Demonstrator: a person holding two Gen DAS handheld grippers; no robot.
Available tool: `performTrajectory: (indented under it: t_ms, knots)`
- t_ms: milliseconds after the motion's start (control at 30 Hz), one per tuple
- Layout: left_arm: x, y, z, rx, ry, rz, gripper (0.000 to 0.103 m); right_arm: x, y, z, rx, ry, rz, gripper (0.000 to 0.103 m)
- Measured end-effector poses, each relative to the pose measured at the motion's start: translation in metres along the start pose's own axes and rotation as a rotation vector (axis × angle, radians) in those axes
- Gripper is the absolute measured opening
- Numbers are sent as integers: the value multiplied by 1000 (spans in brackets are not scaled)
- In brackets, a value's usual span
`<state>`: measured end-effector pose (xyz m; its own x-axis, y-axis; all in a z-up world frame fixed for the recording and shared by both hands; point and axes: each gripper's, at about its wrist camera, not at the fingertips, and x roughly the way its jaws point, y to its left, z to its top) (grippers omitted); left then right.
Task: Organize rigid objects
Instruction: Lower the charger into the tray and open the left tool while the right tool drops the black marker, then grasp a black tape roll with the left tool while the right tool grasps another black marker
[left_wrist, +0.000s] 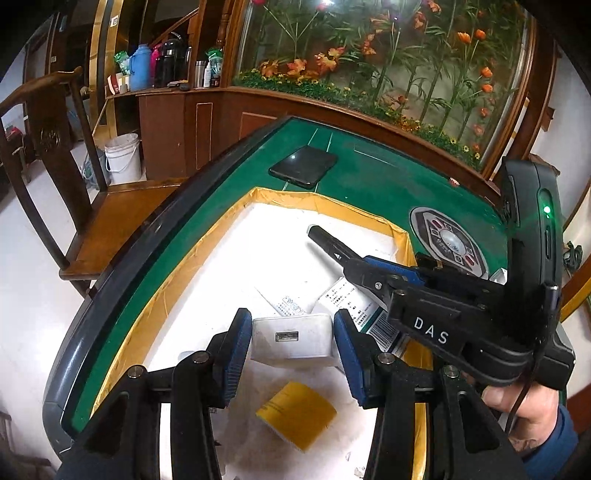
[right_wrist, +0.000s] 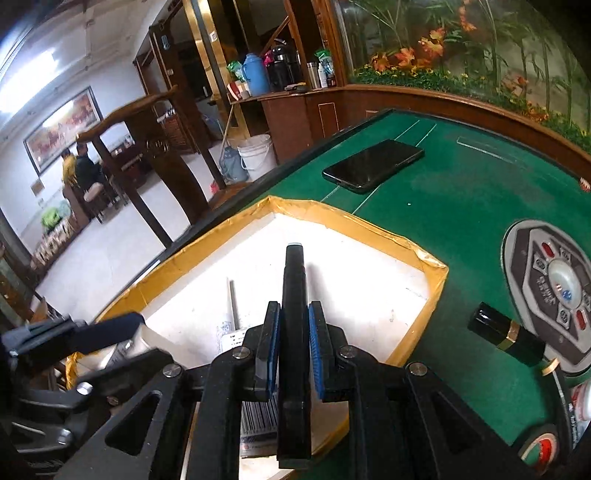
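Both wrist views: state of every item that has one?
Left gripper: shut on silver rectangular charger block, over the box.
Right gripper: shut on slim black bar-shaped object.
Yellow-taped white box: open-topped, holding packets.
Black smartphone: flat, screen dark.
Black gold-banded lipstick tube: lying, capped.

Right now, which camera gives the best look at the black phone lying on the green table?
The right wrist view: the phone lies whole, large and unobstructed beyond the box. The left wrist view shows the phone whole too, but smaller and farther away.
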<state>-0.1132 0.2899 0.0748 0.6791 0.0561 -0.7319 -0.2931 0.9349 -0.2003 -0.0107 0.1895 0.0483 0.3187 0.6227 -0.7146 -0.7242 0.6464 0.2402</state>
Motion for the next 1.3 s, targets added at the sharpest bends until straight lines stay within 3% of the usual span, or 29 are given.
performTrajectory:
  t_ms: [267, 300, 433, 833, 1133, 1200, 1300]
  knots:
    - [-4, -1, -2, -10, 0, -1, 49, -2, -4, -3, 18, -11, 18, 15]
    - [-5, -2, -2, -9, -2, -1, 50, -2, -5, -3, 21, -8, 16, 18]
    - [-12, -6, -3, -1, -20, 12, 62, -10, -7, -3, 30, -39, 23, 25]
    - [-41, -48, -1, 80, -52, -10, 63, -61, -34, -2, 119, -118, 91, 26]
    - [-27, -124, -19, 215, 20, -117, 73, -141, -127, -51, 226, -154, 66, 28]
    - [-19, -147, -25, 248, 54, -151, 76, -156, -158, -63, 309, -170, 22, 28]
    - [-8, -182, -38, 309, 97, -191, 89, -176, -195, -70, 443, -211, 5, 28]
